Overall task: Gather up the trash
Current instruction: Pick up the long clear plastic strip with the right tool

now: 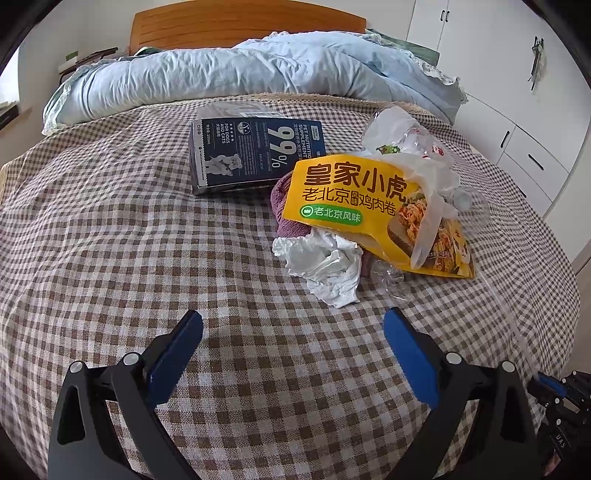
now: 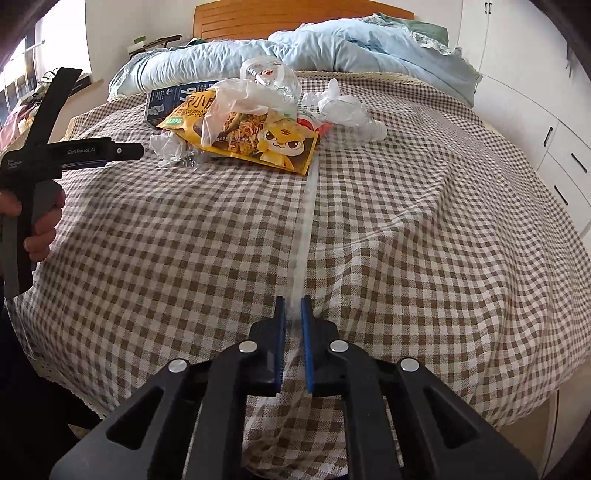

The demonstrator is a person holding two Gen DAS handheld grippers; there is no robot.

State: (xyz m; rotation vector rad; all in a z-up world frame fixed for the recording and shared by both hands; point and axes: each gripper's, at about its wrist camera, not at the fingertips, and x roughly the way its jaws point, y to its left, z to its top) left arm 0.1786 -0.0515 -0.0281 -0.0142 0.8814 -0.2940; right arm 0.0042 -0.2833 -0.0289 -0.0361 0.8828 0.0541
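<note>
A pile of trash lies on the checked bedspread (image 1: pixel 110 240): a yellow snack bag (image 1: pixel 354 195), a dark blue carton (image 1: pixel 251 155), crumpled white tissue (image 1: pixel 325 266) and clear plastic wrap (image 1: pixel 399 129). My left gripper (image 1: pixel 291 332) is open and empty, just short of the tissue. My right gripper (image 2: pixel 293 306) is shut on the edge of a clear plastic bag (image 2: pixel 304 229) that stretches over the bed to the yellow snack bag (image 2: pixel 258 136). The left gripper also shows in the right wrist view (image 2: pixel 103 151), held in a hand.
A rumpled light blue duvet (image 1: pixel 221 77) lies beyond the pile against a wooden headboard (image 1: pixel 243 26). White cupboards (image 1: pixel 517 122) stand along the right. More crumpled white plastic (image 2: pixel 343 107) lies right of the pile.
</note>
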